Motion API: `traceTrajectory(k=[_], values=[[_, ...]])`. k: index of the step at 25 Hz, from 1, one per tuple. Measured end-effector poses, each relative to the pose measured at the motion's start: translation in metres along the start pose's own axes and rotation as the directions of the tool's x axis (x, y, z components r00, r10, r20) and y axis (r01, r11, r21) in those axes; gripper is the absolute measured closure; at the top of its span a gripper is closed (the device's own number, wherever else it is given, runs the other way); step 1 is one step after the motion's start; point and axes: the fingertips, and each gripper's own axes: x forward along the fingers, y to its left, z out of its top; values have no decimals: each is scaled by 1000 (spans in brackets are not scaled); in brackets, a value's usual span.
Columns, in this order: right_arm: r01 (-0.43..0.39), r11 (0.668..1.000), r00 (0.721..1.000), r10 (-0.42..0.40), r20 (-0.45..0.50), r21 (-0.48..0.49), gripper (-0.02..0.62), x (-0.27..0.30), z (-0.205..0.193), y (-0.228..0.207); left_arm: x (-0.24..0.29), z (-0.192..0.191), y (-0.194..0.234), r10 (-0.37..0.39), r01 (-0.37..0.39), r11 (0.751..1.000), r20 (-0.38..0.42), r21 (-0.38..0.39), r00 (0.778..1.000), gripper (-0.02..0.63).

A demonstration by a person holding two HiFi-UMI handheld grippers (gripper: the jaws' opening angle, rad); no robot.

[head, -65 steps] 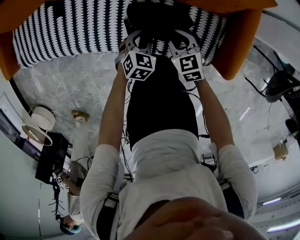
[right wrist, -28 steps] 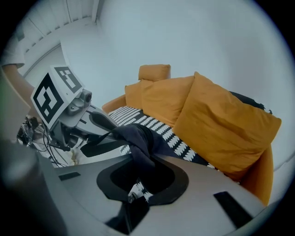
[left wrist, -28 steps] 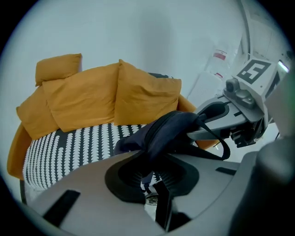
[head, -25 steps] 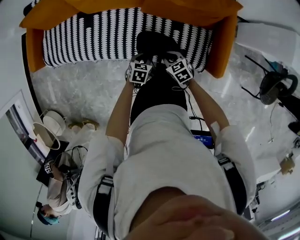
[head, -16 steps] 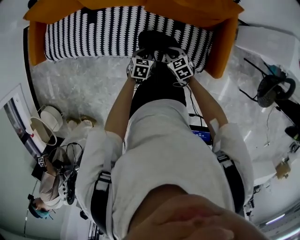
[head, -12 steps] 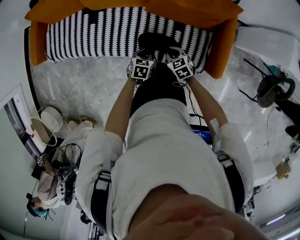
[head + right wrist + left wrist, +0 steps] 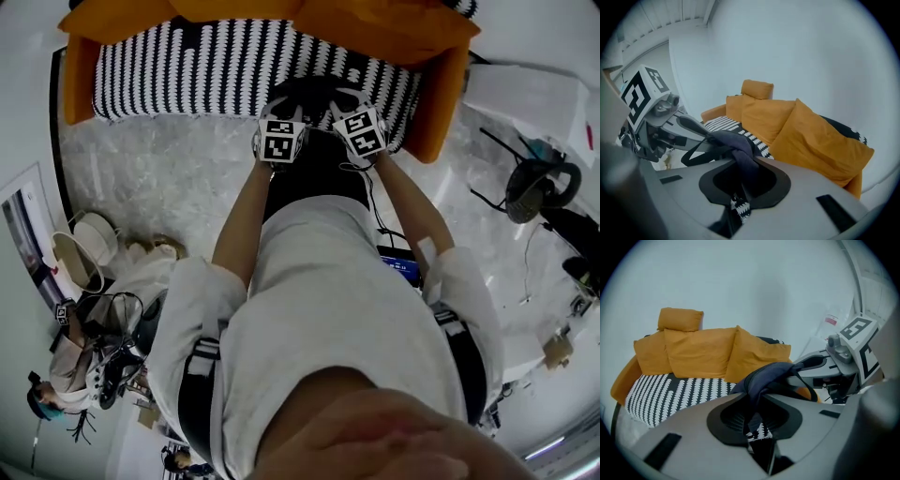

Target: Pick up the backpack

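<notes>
Dark backpack (image 7: 761,380), long axis seemingly vertical

Setting: living-room mock-up in a studio or lab. Evidence: 1 orange sofa (image 7: 441,103), loose orange cushions (image 7: 698,352), black-and-white patterned seat cover (image 7: 178,66), marble-look floor (image 7: 159,178); black swivel chair (image 7: 536,183), seated person with wired gear (image 7: 84,361) (bare white walls).

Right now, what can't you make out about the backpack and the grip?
- Backpack body, head view: mostly behind both marker cubes; contact with the sofa unclear.
- Left gripper view: only the strap shows; the left tool hides the bag.
- Right gripper view: same, behind the right tool.
</notes>
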Motion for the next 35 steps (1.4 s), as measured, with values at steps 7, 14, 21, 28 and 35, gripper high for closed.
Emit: traceTrajectory(k=[7,14,21,28,35], values=[[4,1000,997,-3,74,-11,532,-20,33,13,-43,32,8,74,-73,997,103,-10,992,528],[-2,1000,980,1,201,5,532,-51,76,22,-84,64,7,113,-121,992,228,23,967,528],[44,998,944,-24,330,-53,532,-103,135,39,-149,111,-5,129,-148,989,388,20,913,528],[85,996,900,-59,431,-41,532,-151,173,48,-199,146,-23,163,-214,976,515,42,841,529],[97,992,875,-45,482,-83,534,-190,177,63,-231,152,-48,191,-269,961,560,59,806,531]])
